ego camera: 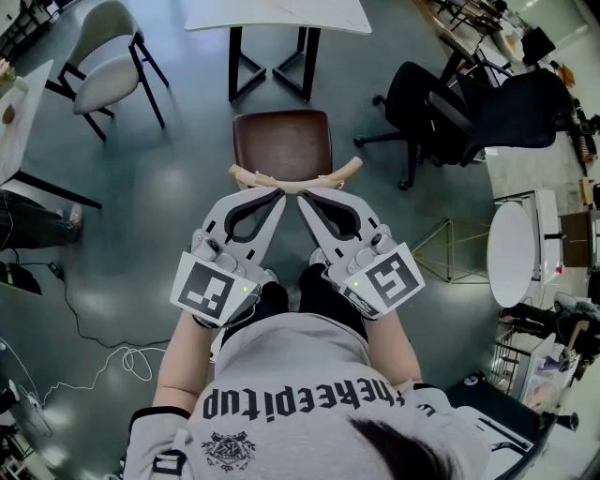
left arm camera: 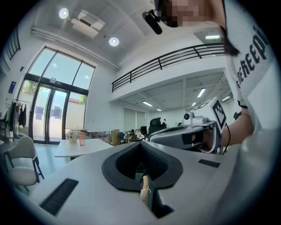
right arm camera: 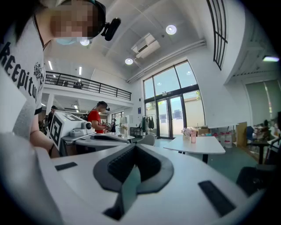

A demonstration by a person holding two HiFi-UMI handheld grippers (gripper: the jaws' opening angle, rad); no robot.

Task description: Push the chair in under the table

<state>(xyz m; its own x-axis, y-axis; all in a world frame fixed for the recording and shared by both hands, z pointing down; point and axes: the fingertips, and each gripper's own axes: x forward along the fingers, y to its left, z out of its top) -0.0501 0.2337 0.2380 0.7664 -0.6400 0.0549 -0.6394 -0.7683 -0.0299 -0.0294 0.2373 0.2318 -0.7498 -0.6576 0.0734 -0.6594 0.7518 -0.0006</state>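
Note:
A chair with a brown seat (ego camera: 283, 141) and a curved pale wooden backrest (ego camera: 342, 174) stands out from the white table (ego camera: 281, 19), with its seat toward the table's black legs. My left gripper (ego camera: 278, 193) and right gripper (ego camera: 303, 198) are both shut and empty, side by side, their tips meeting at the middle of the backrest's near edge. Whether they press on it I cannot tell. In the left gripper view the shut gripper (left arm camera: 141, 143) shows a sliver of pale wood (left arm camera: 144, 190) through the slot below its tips. The right gripper (right arm camera: 134, 145) shows only floor there.
A grey padded chair (ego camera: 108, 56) stands at the upper left beside another table's edge (ego camera: 19, 112). Black office chairs (ego camera: 469, 103) crowd the upper right. A round white table (ego camera: 514, 253) and a gold wire frame (ego camera: 450, 248) sit to the right. A cable (ego camera: 103, 361) lies on the floor.

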